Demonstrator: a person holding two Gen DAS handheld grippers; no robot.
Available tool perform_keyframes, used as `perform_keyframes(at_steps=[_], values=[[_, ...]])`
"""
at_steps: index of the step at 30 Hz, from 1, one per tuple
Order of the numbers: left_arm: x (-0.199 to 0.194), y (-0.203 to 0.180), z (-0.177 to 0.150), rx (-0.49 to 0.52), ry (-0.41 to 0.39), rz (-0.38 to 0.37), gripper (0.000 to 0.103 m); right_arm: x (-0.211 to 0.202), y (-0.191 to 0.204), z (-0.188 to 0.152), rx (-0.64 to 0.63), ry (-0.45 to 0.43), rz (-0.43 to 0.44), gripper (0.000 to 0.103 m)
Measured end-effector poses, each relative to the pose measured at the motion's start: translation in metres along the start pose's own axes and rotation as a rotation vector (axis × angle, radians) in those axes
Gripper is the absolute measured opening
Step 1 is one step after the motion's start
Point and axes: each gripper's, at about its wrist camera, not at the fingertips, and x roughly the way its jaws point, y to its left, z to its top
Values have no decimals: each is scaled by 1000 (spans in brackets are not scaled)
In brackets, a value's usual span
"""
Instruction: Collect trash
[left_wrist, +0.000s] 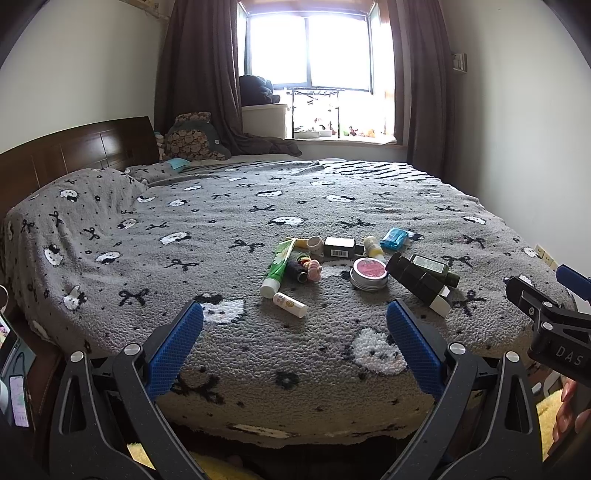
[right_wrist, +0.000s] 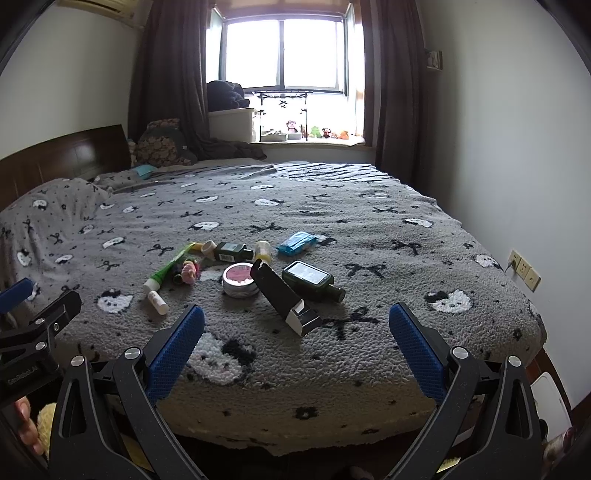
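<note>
Several small items lie in a cluster on the grey patterned bed cover (left_wrist: 147, 258): a green tube (left_wrist: 279, 266), a small white stick (left_wrist: 290, 304), a round tin with a pink lid (left_wrist: 369, 273), a long black box (left_wrist: 419, 283), a dark green bottle (left_wrist: 436, 270), a blue packet (left_wrist: 395, 238) and a small dark box (left_wrist: 340, 247). The tin (right_wrist: 240, 280), black box (right_wrist: 284, 299) and bottle (right_wrist: 312, 280) also show in the right wrist view. My left gripper (left_wrist: 295, 343) is open and empty, short of the cluster. My right gripper (right_wrist: 297, 343) is open and empty, near the black box's end.
A wooden headboard (left_wrist: 74, 151) and a pillow stand at the left. A window (left_wrist: 310, 48) with dark curtains is at the back. A white wall runs along the right with sockets (right_wrist: 524, 271). The bed's front edge lies just beneath both grippers.
</note>
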Motion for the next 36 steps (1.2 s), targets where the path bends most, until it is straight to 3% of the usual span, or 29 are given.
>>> perform_keyframes(at_steps=[36], values=[[-3, 2, 3, -4, -1, 3, 95, 0, 2, 0, 2, -1, 2, 100]])
